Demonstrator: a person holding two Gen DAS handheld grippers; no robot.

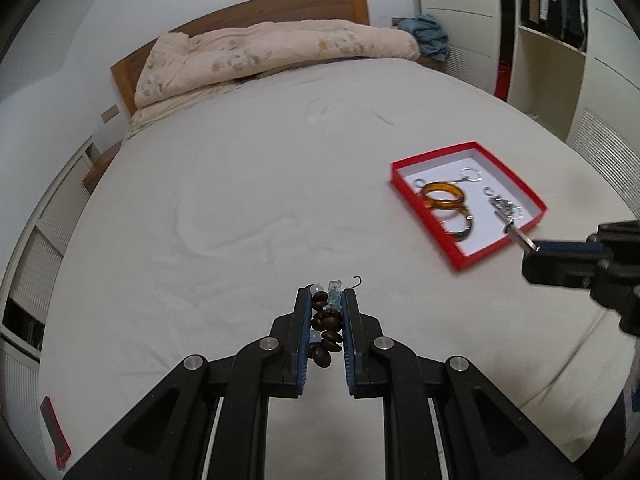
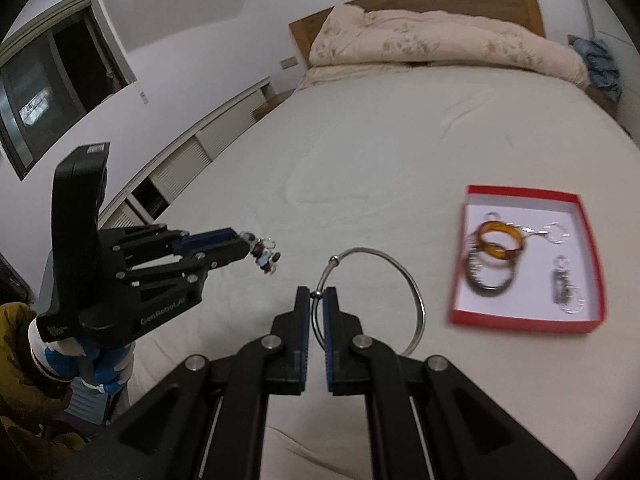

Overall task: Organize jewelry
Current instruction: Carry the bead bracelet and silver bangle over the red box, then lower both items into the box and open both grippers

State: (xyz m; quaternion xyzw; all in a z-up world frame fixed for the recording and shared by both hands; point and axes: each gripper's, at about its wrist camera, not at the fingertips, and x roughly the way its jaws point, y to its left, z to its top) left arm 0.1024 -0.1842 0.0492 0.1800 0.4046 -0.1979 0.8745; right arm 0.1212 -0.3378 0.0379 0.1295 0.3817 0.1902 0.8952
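Note:
In the left wrist view my left gripper (image 1: 327,294) is shut on a bracelet of brown beads (image 1: 326,322) with pale blue pieces, held above the white bed sheet. My right gripper (image 2: 319,294) is shut on a thin silver bangle (image 2: 416,292), which arcs out to its right. A red box (image 1: 434,151) with a white floor lies on the bed, ahead and to the right. It holds an amber bangle (image 1: 444,196), a dark metal bangle (image 1: 460,228) and silver ring chains (image 1: 506,208). From the right wrist, the left gripper (image 2: 246,242) with the beads (image 2: 266,258) hangs left of the box (image 2: 520,192).
A folded cream quilt (image 1: 272,52) lies against the wooden headboard (image 1: 320,0). Blue cloth (image 1: 430,36) sits beside it, and an open wardrobe (image 1: 560,40) stands on the right. A small red item (image 1: 56,432) lies at the lower left. A gloved hand (image 2: 88,360) holds the left gripper.

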